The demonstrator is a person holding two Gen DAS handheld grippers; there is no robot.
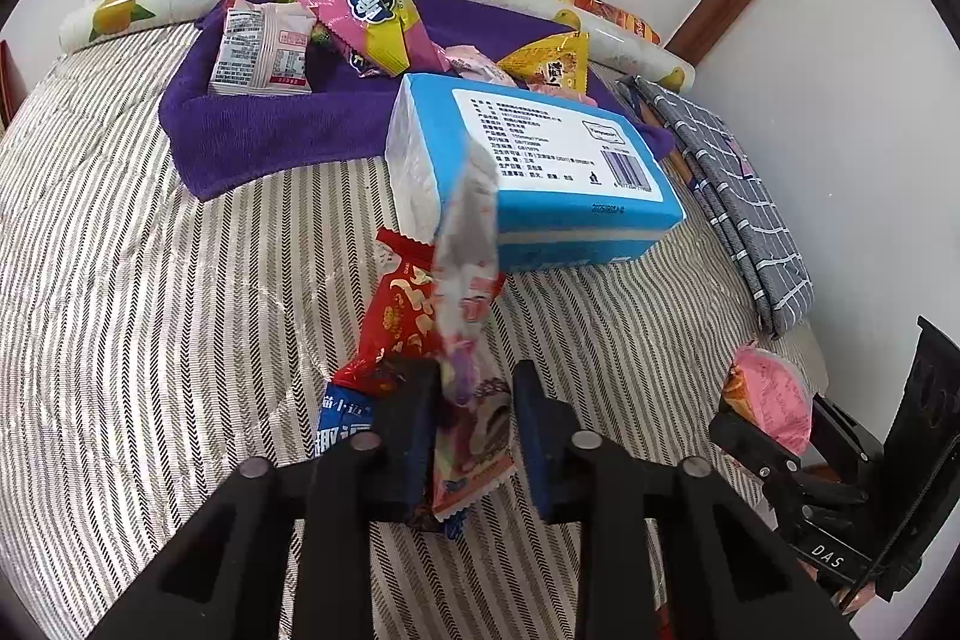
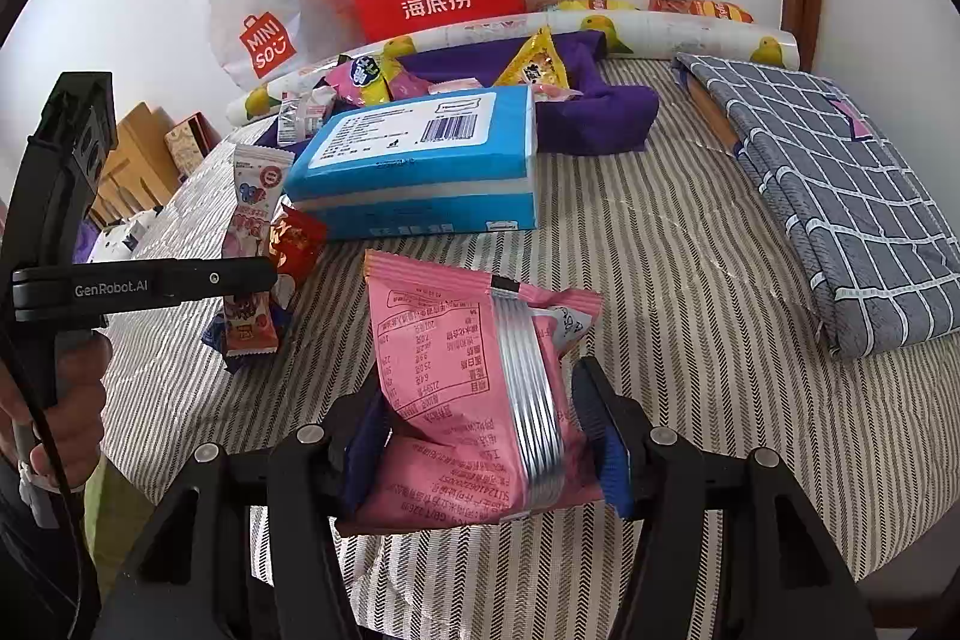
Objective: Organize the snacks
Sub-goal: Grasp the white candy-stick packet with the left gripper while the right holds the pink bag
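While the left wrist view looks down its own fingers, the left gripper [image 1: 471,436] is clamped on a long pink-and-white snack packet [image 1: 471,340] that stands up between the pads, over a red packet [image 1: 399,316] and a blue packet [image 1: 339,421] on the striped cloth [image 1: 150,280]. Beyond lies a blue tissue pack [image 1: 540,160], and farther off a purple towel [image 1: 264,124] carries several snacks. At the right, the right gripper [image 1: 762,418] shows with a pink bag. From the right wrist view, the right gripper [image 2: 480,436] is part open and grips that pink snack bag [image 2: 456,388] near the camera; the left gripper [image 2: 252,280] holds its packet [image 2: 252,220] at the left, near the tissue pack [image 2: 420,160].
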